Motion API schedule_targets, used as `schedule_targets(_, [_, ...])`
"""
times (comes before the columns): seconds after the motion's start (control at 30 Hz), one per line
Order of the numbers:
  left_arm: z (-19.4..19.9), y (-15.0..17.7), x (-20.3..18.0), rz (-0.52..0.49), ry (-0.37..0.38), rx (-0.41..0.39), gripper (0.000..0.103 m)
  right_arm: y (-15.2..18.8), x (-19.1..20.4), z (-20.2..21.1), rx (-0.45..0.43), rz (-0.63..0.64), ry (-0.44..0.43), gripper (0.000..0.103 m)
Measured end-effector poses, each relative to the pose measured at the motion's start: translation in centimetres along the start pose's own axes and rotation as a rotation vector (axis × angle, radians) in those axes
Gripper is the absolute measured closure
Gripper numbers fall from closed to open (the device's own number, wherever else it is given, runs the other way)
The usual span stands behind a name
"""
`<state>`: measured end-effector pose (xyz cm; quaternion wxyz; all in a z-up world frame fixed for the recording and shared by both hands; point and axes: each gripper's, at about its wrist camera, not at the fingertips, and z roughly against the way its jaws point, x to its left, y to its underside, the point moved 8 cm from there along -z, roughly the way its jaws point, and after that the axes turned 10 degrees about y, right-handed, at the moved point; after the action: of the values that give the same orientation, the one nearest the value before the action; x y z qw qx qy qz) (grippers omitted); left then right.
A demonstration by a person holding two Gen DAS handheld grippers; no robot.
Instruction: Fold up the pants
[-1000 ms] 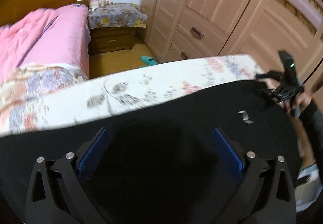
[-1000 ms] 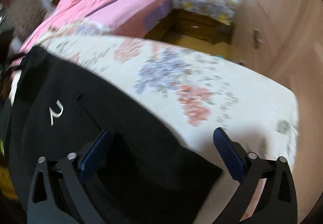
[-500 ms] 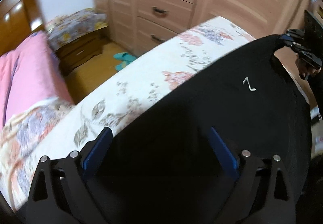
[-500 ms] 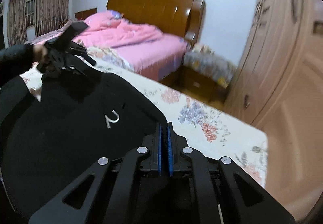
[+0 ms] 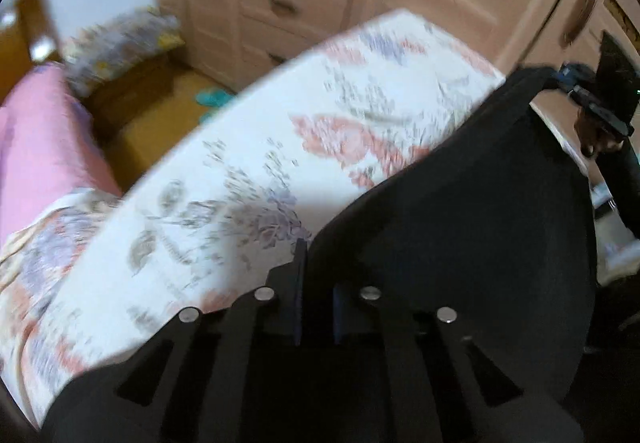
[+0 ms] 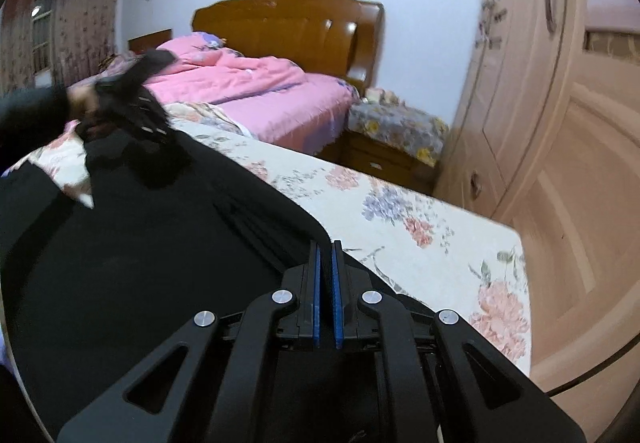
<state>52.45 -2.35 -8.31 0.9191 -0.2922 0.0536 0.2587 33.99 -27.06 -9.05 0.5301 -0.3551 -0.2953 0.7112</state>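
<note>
The black pants (image 5: 472, 227) hang stretched between my two grippers above the floral bed cover (image 5: 248, 163). My left gripper (image 5: 316, 263) is shut on one corner of the pants. My right gripper (image 6: 325, 263) is shut on the other corner of the pants (image 6: 140, 243). The right gripper also shows at the far right of the left wrist view (image 5: 576, 87), holding the cloth up. The left gripper shows blurred at the left of the right wrist view (image 6: 136, 115), also gripping the cloth.
A bed with a pink quilt (image 6: 248, 83) and wooden headboard (image 6: 288, 31) lies behind. A nightstand (image 6: 392, 131) with a floral cloth stands beside it. A wooden wardrobe (image 6: 560, 123) runs along the right. Teal slippers (image 5: 212, 99) lie on the floor.
My left gripper has shut on the pants; it was open half a second ago. The right gripper shut earlier and stays shut. Both lifted the pants off the bed cover.
</note>
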Motion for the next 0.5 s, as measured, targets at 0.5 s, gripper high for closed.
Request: schedule_targets(0.5, [8.5, 16.4, -31.5, -0.289, -0.559, -0.157, 0.093, 9.7, 2.8, 16.1, -0.119, -0.052, -0.049, 0.095])
